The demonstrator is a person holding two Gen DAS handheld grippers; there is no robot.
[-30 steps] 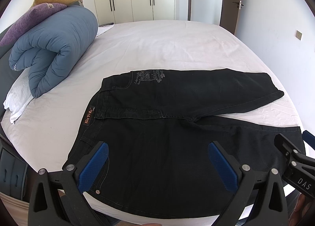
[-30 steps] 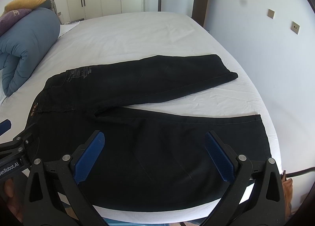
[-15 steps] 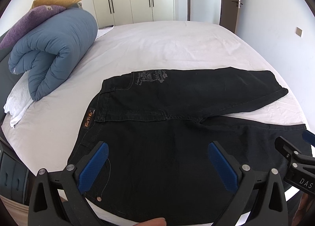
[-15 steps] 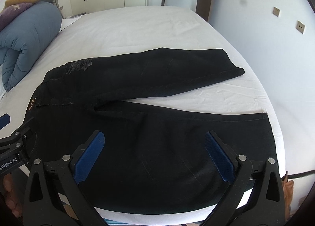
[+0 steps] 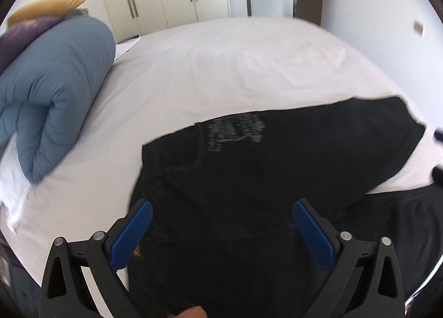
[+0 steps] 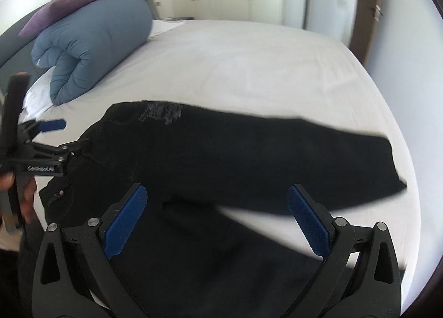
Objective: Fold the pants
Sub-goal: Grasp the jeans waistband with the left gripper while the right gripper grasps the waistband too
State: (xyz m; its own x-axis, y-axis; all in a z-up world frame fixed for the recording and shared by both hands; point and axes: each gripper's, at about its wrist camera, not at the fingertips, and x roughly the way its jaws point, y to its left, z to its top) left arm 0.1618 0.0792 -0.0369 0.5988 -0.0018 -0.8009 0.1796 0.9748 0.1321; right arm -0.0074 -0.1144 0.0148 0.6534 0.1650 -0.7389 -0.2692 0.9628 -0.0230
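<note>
Black pants [image 6: 249,151] lie spread beyond wide-parted right tongs [image 6: 217,217].

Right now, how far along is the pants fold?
Done: the black denim pants lie spread flat on the white bed sheet, legs splayed apart in a V. In hand: nothing is gripped; the left claw and right claw both hang open over the near leg, and blur suggests they are moving. Left: every fold, starting with laying one leg over the other.
</note>
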